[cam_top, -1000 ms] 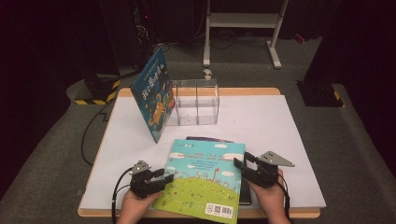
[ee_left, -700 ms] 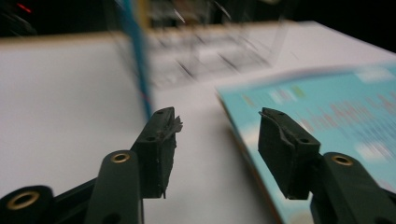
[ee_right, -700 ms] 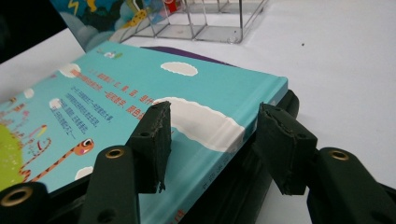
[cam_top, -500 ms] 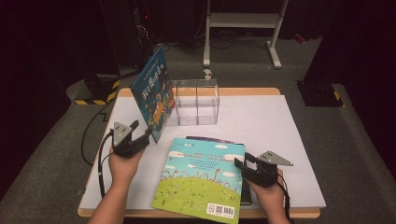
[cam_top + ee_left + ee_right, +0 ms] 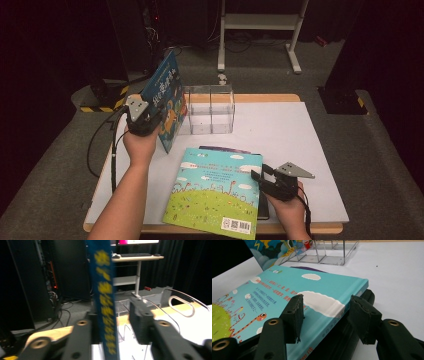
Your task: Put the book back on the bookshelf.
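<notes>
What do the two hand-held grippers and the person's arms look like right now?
Both are black. The left hand-held gripper and right hand-held gripper each carry a grey three-cornered plate on top and trail a black cable. The jaws are blocky black bars with brass-coloured screw holes and worn, rough-edged pads. The forearms are bare, with no sleeves or gloves visible.

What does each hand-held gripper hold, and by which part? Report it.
Left hand-held gripper: jaws around the leaning dark blue picture book's edge, just closing. Right hand-held gripper: jaws straddle the flat turquoise book's spine edge; whether they press cannot be told.
</notes>
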The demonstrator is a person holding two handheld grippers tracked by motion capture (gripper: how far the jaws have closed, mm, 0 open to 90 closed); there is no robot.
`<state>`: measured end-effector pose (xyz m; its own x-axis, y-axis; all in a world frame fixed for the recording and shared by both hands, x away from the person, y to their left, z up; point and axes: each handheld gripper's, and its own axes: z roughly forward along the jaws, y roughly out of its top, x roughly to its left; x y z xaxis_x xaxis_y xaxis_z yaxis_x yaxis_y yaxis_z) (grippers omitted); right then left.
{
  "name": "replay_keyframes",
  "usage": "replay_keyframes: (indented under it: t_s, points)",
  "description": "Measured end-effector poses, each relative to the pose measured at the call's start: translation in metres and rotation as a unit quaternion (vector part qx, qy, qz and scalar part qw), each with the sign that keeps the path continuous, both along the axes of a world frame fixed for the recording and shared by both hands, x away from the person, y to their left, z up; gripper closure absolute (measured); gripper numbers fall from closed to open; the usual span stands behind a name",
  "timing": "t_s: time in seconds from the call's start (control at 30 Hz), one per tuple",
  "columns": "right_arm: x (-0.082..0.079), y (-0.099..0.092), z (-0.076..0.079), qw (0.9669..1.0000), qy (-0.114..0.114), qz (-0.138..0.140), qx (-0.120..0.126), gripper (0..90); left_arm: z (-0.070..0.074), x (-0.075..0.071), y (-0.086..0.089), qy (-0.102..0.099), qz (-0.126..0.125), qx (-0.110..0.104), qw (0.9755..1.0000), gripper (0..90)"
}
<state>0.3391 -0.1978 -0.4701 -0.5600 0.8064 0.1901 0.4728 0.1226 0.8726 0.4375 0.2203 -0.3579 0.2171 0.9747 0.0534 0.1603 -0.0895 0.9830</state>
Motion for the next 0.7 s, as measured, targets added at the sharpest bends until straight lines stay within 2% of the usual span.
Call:
replay_keyframes:
  t_s: [0.03,0.1,0.2,0.43,0.6,0.7]
  points:
    - [0.000,0.000,0.000,1.0000,0.000,0.000,0.002,45.3,0.000,0.000,-0.002,-0.001,-0.004,0.009,1.0000,77.8]
    - [0.000,0.000,0.000,1.0000,0.000,0.001,0.003,45.3,0.001,0.000,-0.007,-0.006,0.000,0.028,0.9996,79.0]
    - [0.000,0.000,0.000,1.0000,0.001,0.001,0.003,45.3,0.000,-0.001,-0.011,-0.011,0.012,0.040,0.9990,79.4]
    - [0.000,-0.001,0.000,1.0000,0.001,0.001,0.005,45.3,-0.003,0.001,-0.010,-0.020,0.053,0.041,0.9976,78.6]
    - [0.000,-0.001,0.000,1.0000,0.001,0.002,0.005,45.3,-0.005,0.003,-0.014,-0.032,0.055,0.054,0.9965,78.6]
    - [0.000,-0.001,0.000,1.0000,0.001,0.002,0.006,45.3,-0.006,0.006,-0.016,-0.032,0.058,0.046,0.9967,78.8]
